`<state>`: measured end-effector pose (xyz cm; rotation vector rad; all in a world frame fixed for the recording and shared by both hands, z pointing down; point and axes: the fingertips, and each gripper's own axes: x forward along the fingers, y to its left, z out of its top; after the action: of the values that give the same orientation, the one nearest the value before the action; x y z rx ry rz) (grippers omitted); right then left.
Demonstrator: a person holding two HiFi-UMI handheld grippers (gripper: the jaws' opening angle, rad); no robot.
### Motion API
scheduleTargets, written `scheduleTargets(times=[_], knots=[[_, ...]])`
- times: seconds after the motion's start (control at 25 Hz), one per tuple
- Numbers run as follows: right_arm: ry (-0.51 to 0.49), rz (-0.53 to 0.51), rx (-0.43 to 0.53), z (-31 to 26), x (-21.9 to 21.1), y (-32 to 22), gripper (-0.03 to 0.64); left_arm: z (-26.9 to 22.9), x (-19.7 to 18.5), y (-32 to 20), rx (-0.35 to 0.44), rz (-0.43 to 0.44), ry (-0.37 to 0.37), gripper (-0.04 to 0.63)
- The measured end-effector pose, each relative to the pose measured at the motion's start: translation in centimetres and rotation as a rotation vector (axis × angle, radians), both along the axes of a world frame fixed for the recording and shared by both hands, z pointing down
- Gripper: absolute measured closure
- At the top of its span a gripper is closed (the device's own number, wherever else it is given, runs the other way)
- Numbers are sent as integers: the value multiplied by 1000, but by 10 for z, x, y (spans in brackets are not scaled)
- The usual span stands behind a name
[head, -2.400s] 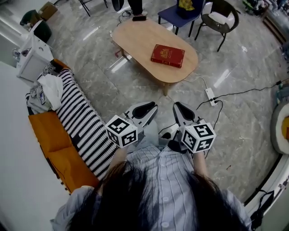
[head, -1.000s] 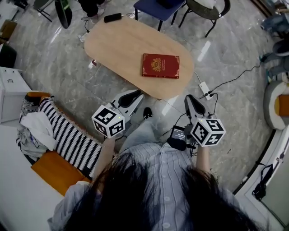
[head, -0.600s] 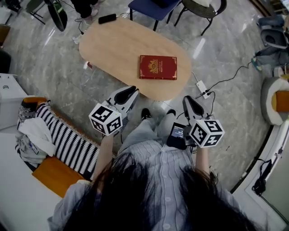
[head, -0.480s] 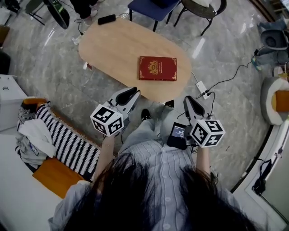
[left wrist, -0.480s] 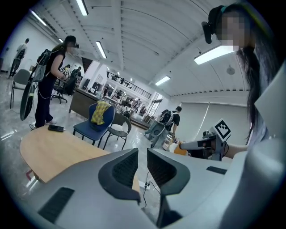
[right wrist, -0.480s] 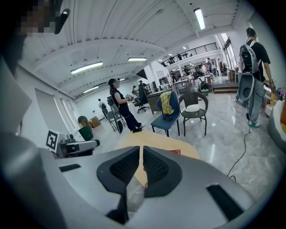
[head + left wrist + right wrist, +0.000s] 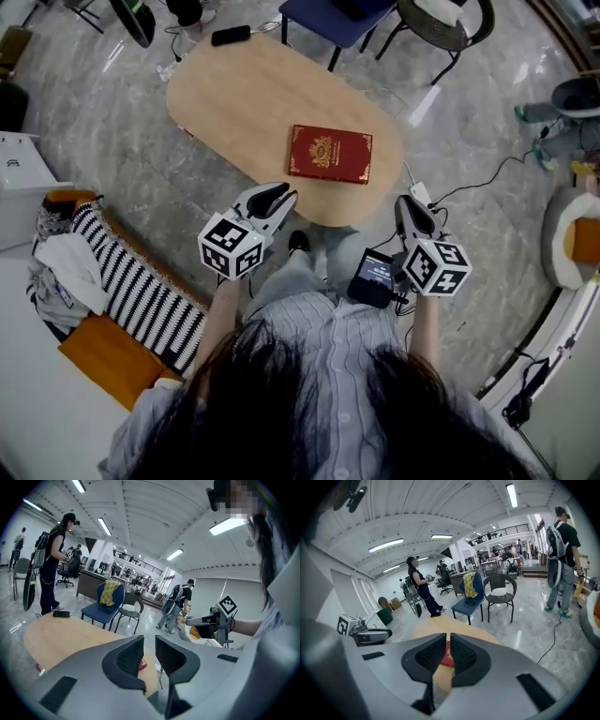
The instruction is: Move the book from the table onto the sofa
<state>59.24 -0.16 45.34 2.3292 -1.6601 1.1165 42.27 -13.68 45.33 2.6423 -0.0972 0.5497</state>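
Observation:
A red book (image 7: 330,155) with a gold emblem lies flat near the close end of the oval wooden table (image 7: 244,89). My left gripper (image 7: 278,195) hovers just short of the table's near edge, left of the book; its jaws are opening by a narrow gap with nothing between them (image 7: 149,651). Right of the book and off the table, my right gripper (image 7: 405,202) is shut and empty. A sliver of the red book (image 7: 446,657) shows past the right gripper (image 7: 448,644). The sofa (image 7: 103,361), orange with a striped blanket (image 7: 141,281), is at the lower left.
A black phone (image 7: 230,36) lies on the table's far end. A blue chair (image 7: 337,14) and a dark armchair (image 7: 441,19) stand beyond it. A power strip (image 7: 419,195) and cables run over the floor at right. White clothes (image 7: 66,262) lie on the sofa. Other people stand farther off.
Both grippers have moved forward and slightly down toward the table's near edge. The left jaws have parted a little. The book has not moved.

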Motion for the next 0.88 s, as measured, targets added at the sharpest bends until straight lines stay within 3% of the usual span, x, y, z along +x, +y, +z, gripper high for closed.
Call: scheduleTargets(times=[0.28,0.64,0.76,0.88], knots=[[7,-31,-63,54,74,-28,578,66,46,6,10,155,-147,449],[-152,-168,-188,187,116,-67,570,175,81,-35,-151,75,-271,400],[-220,-257,-229,235,110,-80,454,214,85,-46,-176,78,-326,362],[-258,-325,-275,279,106,-88,437,250,88,-59,-204,57,-379,341]])
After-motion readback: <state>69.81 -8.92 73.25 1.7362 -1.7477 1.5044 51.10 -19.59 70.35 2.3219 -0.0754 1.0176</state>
